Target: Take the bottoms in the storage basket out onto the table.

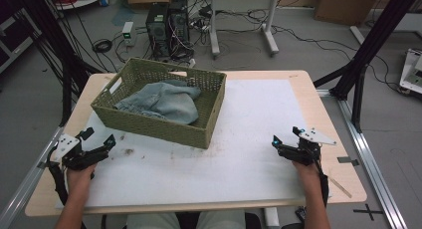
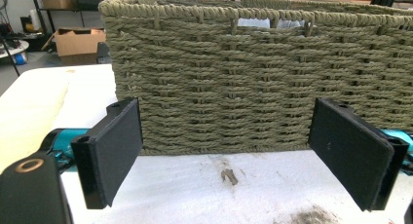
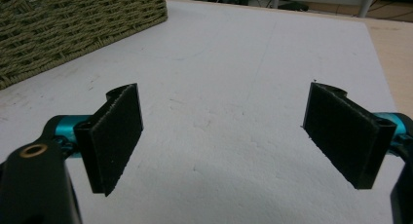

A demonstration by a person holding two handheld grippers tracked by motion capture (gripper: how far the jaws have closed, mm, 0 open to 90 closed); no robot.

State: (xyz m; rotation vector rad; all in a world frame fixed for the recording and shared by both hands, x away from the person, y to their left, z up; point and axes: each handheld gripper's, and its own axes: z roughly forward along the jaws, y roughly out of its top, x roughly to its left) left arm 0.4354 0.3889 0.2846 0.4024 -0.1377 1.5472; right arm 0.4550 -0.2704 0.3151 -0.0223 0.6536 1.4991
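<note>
The basket [image 1: 164, 107] stands on the white mat [image 1: 249, 139] of the worktop [image 1: 318, 119], toward its far left, with a blue-grey cloth [image 1: 161, 102] bunched inside it, lying against the far wall and near corner. Nothing of the work looks begun: the cloth is wholly in the basket, untouched, and taking it out and laying it on the mat appears still to do. The left tongs [image 1: 97, 139] sit just near the basket's front left corner, jaws wide and empty, facing its woven front wall [image 2: 253, 87] from close in. The right tongs [image 1: 286, 139] rest well right of the basket, also wide and empty, over bare mat [image 3: 219, 112]. Right of the basket and in front of it the mat lies free, giving ample room to spread the cloth. The basket's tall rim must be cleared from above, and its left side stands close to the worktop's left edge, so little room there.
</note>
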